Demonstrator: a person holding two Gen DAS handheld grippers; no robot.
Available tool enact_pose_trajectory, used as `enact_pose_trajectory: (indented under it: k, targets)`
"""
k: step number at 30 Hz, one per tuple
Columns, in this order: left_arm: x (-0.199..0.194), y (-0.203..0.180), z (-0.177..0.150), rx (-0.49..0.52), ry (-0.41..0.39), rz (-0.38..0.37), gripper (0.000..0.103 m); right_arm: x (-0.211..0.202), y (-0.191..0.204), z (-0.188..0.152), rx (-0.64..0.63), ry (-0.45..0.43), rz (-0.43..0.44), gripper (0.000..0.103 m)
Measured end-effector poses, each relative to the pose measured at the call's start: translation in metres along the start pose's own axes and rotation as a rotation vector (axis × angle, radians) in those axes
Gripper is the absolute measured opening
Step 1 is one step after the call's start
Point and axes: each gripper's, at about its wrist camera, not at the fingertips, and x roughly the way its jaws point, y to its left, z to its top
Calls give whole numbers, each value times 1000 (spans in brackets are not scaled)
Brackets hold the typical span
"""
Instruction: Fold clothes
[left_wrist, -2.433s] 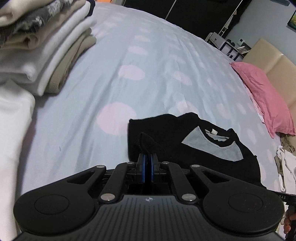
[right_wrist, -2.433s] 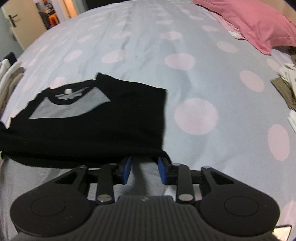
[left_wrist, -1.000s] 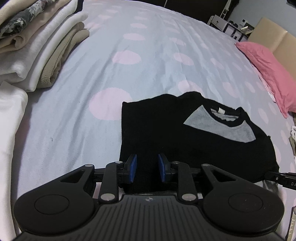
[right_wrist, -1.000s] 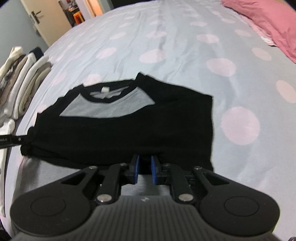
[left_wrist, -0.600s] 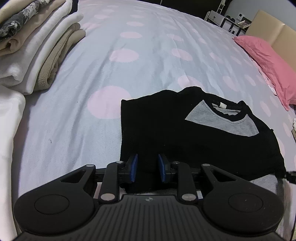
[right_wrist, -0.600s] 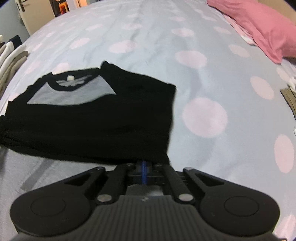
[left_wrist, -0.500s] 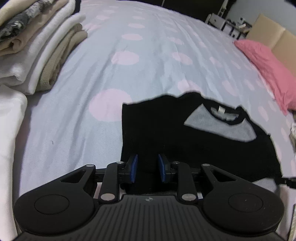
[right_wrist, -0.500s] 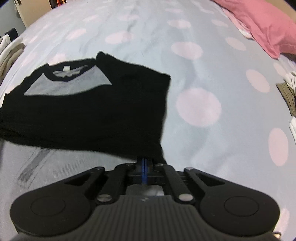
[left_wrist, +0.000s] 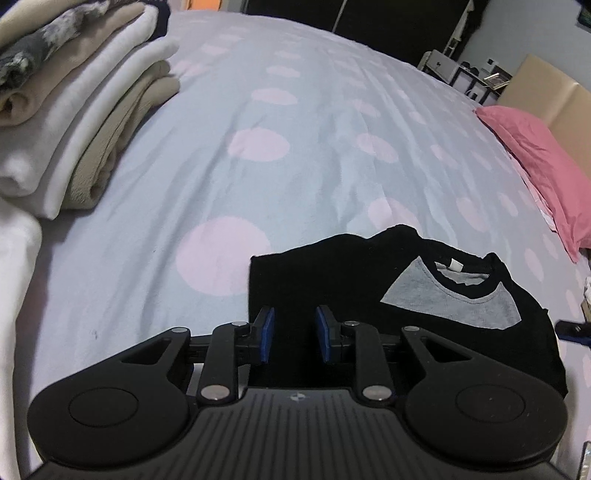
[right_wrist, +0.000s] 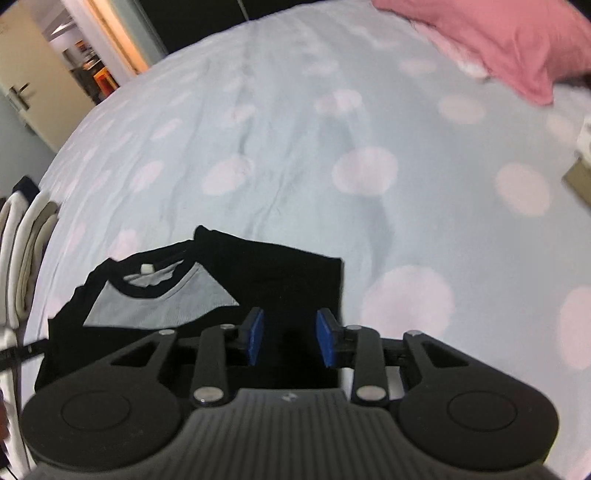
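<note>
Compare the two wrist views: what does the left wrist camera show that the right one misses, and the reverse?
Only the left wrist view shows the tan headboard and dark shelving, with the open left gripper in front.

Only the right wrist view shows the lit doorway and a door with a handle, behind the open right gripper.

Both show the black and grey shirt lying folded on the spotted bedsheet, the pink pillow and the stack of folded clothes.

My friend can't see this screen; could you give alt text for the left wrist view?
A folded black shirt with a grey neck panel lies on a dotted bed, just past the open left gripper. Folded clothes are stacked at left, a pink pillow at right.
</note>
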Motion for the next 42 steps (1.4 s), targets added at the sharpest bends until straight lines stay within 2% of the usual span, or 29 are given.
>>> enact_pose_trajectory:
  k: [3, 6, 9, 12, 15, 18, 19, 21, 23, 26, 27, 28, 30, 32, 33, 37, 41, 42]
  targets:
    - [2, -1, -2, 16, -1, 0, 3, 17, 8, 1, -33, -19, -2, 34]
    - [2, -3, -4, 40, -6, -3, 0, 32, 11, 0, -52, 7, -32, 32]
    - [-6, -4, -4, 50, -63, -22, 0, 41, 12, -1, -69, 25, -70, 1]
    - [-13, -2, 1, 29, -115, -13, 0, 30, 4, 3, -27, -48, -96, 1]
    - [-12, 0, 4, 19, -104, -8, 0, 25, 0, 6, -8, -66, -99, 1]
    - [-7, 3, 3, -3, -51, 3, 1, 25, -3, 7, 10, -53, -90, 1]
    - [-6, 5, 2, -14, -38, -3, 3, 25, -4, 8, 16, -48, -87, 1]
    - [-4, 8, -1, -36, -11, -14, 21, 25, -6, 9, 27, -40, -81, 2]
    - [-3, 7, -3, -34, 0, -13, 23, 25, -6, 9, 27, -32, -76, 6]
    - [-3, 0, -6, -2, -6, -2, 21, 24, -2, 8, 5, -25, -65, 17]
    - [-3, -2, -7, 11, -9, 3, 7, 24, -2, 8, 5, -24, -52, 26]
    - [-4, -5, -7, 23, -13, 6, 0, 24, -1, 7, 4, -21, -41, 29]
    - [-6, -10, -8, 47, -21, 11, 0, 28, 2, 5, -18, 3, -37, 28]
    - [-10, -14, -8, 67, -45, 19, 0, 33, 3, 1, -37, 16, -41, 22]
    - [-14, -16, -8, 76, -64, 24, 0, 32, 2, 1, -38, 13, -43, 3]
    - [-25, -16, -1, 72, -136, 39, 0, 26, -1, 4, -20, -30, -56, 2]
    - [-18, -11, 4, 53, -71, 18, 0, 26, 0, 4, -25, -22, -55, 2]
    - [-15, -10, 3, 45, -60, 22, 1, 27, 0, 4, -27, -19, -54, 7]
